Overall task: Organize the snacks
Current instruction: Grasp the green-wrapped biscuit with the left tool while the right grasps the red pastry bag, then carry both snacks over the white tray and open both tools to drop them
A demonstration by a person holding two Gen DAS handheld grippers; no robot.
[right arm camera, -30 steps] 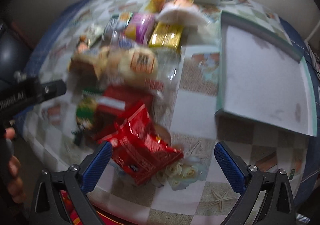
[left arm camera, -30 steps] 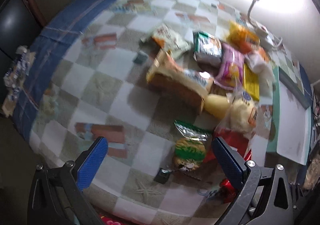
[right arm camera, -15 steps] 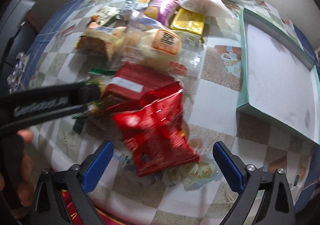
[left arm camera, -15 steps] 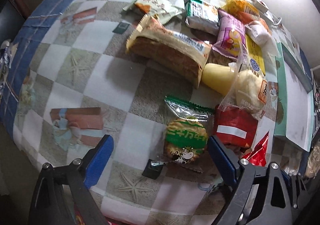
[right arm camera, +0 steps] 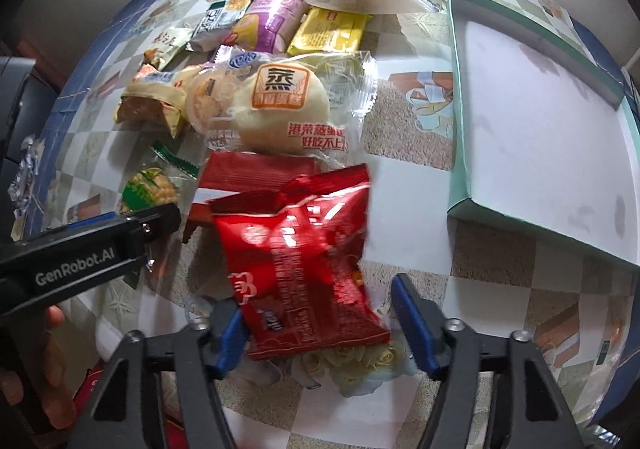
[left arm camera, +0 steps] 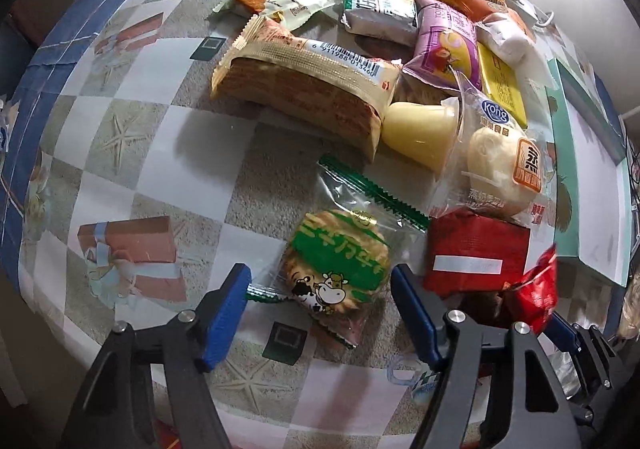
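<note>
Both claws stand wide: the left claw [left arm camera: 320, 285] straddles a green cracker packet [left arm camera: 338, 267], the right claw [right arm camera: 316, 313] straddles a red snack bag [right arm camera: 304, 265] on the counter [right arm camera: 420, 189].

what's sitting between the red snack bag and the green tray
Nothing: in the right wrist view only bare checkered tablecloth separates the red snack bag from the green tray.

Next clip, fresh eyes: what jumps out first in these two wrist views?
The shiny red snack bag dominates the right wrist view, lying between the open fingers of the right gripper. In the left view, the open left gripper straddles a green cow-print cracker pack. Behind both, a heap of mixed snacks covers the checkered tablecloth, with an empty teal-rimmed box to its right.
</note>
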